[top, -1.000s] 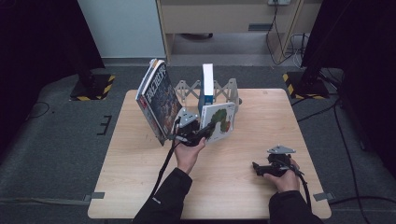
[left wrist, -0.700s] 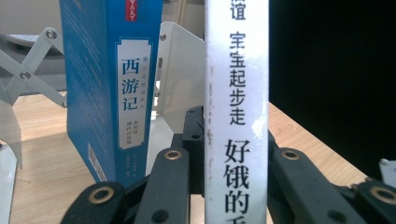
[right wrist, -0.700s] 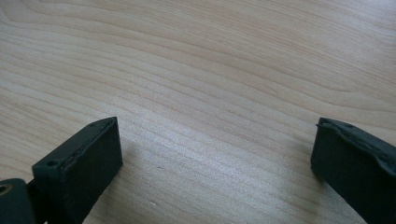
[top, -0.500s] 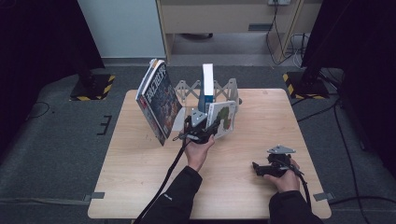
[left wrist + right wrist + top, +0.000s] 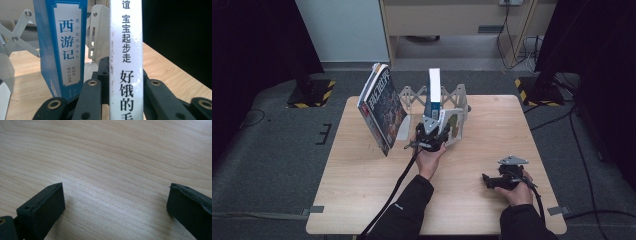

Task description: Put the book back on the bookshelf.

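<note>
My left gripper (image 5: 432, 136) is shut on a thin white-spined picture book (image 5: 452, 125), held upright by its spine (image 5: 126, 50). The book stands just right of a tall blue book (image 5: 433, 90) that is upright in the metal accordion rack (image 5: 412, 96). In the left gripper view the blue book (image 5: 62, 47) is close on the left and a white rack plate (image 5: 100, 30) shows behind. A large illustrated book (image 5: 381, 107) leans at the rack's left end. My right gripper (image 5: 490, 180) rests open on the table at the front right, with bare wood between its jaws (image 5: 115, 205).
The wooden table (image 5: 362, 200) has free room in front and to the right. Dark curtains stand on both sides, and cables lie on the grey floor (image 5: 267, 165). A cable (image 5: 397, 185) trails from the left gripper along the sleeve.
The left hand has carried the white book to the right and slightly down, closer to the rack beside the blue book. The right hand has stayed in place.
</note>
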Demonstrator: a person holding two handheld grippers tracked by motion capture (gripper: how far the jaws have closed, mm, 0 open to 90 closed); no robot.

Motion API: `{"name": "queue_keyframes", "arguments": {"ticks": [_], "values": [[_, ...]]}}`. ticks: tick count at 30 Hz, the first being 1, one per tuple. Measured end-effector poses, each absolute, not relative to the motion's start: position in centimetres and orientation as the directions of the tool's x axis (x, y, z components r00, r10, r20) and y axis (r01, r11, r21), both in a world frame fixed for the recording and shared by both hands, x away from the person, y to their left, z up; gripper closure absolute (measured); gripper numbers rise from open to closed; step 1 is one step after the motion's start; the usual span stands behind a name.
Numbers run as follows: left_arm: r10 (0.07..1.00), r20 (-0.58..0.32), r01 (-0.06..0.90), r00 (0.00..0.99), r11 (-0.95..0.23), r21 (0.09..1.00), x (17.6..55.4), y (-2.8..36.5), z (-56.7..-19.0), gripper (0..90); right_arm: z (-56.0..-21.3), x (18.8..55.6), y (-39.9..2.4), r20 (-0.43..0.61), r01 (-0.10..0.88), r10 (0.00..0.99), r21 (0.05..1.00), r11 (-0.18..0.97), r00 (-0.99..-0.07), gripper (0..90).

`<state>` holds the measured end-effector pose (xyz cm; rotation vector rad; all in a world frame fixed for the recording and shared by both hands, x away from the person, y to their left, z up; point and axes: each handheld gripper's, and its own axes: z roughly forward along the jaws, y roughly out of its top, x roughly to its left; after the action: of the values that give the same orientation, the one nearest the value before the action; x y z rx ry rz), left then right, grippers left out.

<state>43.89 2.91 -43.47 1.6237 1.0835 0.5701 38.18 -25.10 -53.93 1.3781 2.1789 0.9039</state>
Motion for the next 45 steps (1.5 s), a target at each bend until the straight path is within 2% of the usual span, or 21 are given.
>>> {"name": "queue_keyframes", "arguments": {"ticks": [15,25,45], "values": [[0.892,-0.140,0.355,0.429,-0.024,0.935,45.6,2.1,-44.7,74.3,-53.9,38.2,-25.1,0.002,0.640,0.903,0.707,0.302,-0.429,1.7],[0.890,-0.122,0.340,0.439,-0.039,0.939,45.8,1.7,-45.5,74.2,-53.9,38.2,-25.1,0.002,0.640,0.904,0.707,0.301,-0.427,1.7],[0.875,-0.088,0.414,0.476,-0.135,0.900,42.6,3.4,-47.9,73.1,-53.9,38.1,-24.9,0.003,0.641,0.906,0.708,0.296,-0.422,1.7]]}}
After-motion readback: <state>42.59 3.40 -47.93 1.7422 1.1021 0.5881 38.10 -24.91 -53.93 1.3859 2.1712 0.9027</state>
